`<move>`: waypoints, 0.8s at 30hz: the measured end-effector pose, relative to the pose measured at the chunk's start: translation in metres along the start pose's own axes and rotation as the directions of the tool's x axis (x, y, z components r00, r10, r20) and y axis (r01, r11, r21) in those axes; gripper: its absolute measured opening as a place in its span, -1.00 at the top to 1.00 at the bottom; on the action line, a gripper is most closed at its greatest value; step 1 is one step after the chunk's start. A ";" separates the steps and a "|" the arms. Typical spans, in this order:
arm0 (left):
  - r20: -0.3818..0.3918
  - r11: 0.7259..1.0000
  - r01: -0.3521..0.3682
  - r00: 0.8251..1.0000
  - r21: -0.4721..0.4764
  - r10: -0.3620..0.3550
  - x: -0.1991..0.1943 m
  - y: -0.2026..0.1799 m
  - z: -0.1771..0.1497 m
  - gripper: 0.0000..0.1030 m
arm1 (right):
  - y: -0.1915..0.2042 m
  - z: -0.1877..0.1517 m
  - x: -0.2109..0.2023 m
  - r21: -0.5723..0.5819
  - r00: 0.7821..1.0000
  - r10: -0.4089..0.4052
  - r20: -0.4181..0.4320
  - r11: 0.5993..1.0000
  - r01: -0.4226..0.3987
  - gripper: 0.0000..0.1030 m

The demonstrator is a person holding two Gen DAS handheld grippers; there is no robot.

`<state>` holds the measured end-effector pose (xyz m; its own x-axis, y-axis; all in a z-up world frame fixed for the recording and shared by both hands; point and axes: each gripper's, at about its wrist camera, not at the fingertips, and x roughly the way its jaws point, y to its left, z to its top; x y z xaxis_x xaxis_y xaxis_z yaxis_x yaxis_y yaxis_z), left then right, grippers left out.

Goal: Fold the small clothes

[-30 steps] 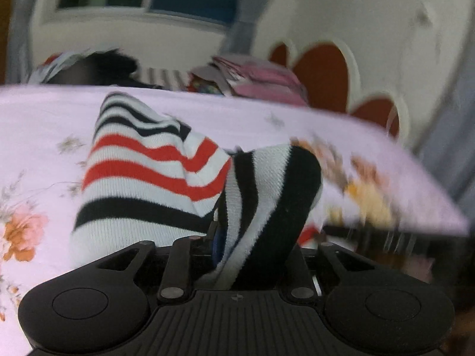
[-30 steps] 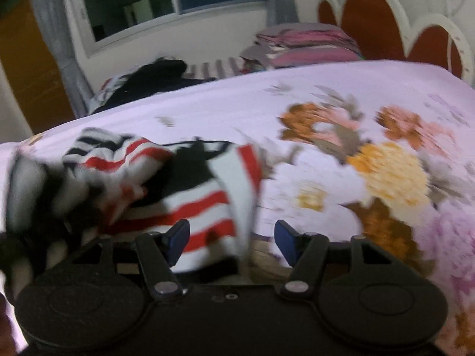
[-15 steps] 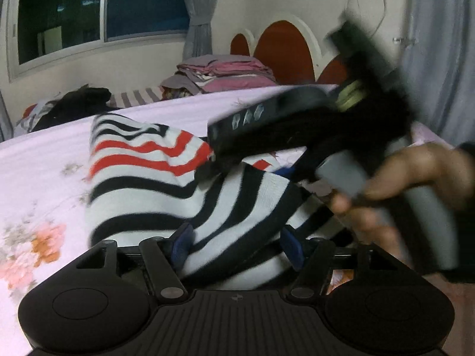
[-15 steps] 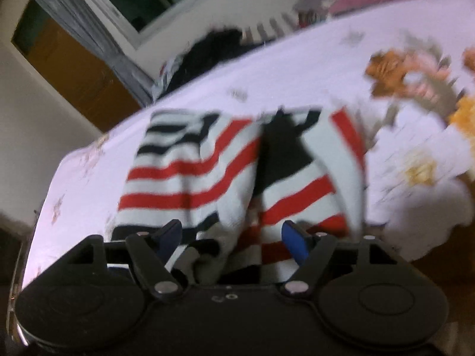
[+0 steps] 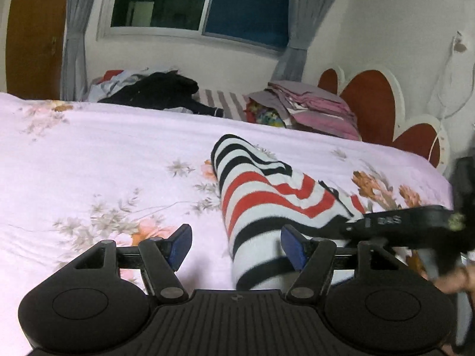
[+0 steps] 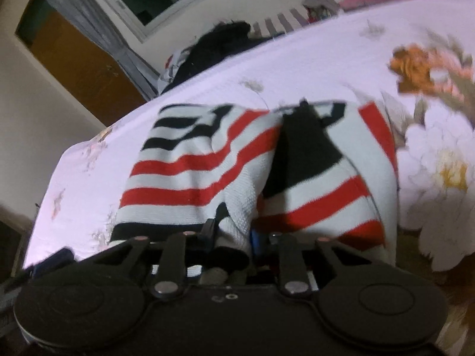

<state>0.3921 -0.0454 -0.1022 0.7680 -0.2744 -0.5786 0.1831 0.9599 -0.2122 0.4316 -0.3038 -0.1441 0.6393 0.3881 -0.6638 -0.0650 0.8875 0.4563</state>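
A small knit sweater (image 5: 261, 195) with white, red and black stripes lies on the pink floral bed sheet (image 5: 104, 160). It also shows in the right wrist view (image 6: 207, 166), with one side folded over toward the middle. My left gripper (image 5: 234, 243) is open, its blue pads apart, with the sweater's near edge lying between them. My right gripper (image 6: 231, 234) is shut on the near hem fold of the sweater. The right gripper also shows in the left wrist view (image 5: 409, 222), at the sweater's right side.
A heap of dark clothes (image 5: 160, 89) and a stack of folded pink clothes (image 5: 308, 106) lie at the far edge of the bed. A red and white headboard (image 5: 374, 109) stands at the right. A window (image 5: 196, 0) and curtains are behind.
My left gripper has let go of the sweater and opened. My right gripper has closed on the sweater's near hem. The sweater now lies flatter on the bed.
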 end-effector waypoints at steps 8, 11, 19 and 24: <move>-0.023 0.995 0.097 0.995 0.018 -0.097 0.031 -0.038 -0.004 -0.27 | -0.004 0.002 -0.053 -0.167 0.973 -0.164 0.164 0.967 0.191 0.61; -0.081 0.991 0.116 0.991 0.066 -0.110 0.045 -0.054 -0.014 -0.27 | -0.034 -0.009 -0.042 -0.086 0.973 -0.208 0.099 0.972 0.216 0.60; -0.148 0.995 0.087 0.986 0.038 -0.081 0.057 -0.046 -0.030 -0.50 | -0.041 -0.017 -0.049 -0.013 0.976 -0.202 0.084 0.979 0.203 0.42; -0.167 0.993 0.104 0.981 0.049 -0.095 0.054 -0.040 -0.037 -0.50 | -0.048 -0.039 -0.075 0.018 0.982 -0.179 0.067 0.984 0.178 0.33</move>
<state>0.4037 -0.1003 -0.1537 0.6339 -0.3698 -0.6793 0.2923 0.9277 -0.2323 0.3569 -0.3657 -0.1387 0.6905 0.2054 -0.6935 0.0636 0.9379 0.3411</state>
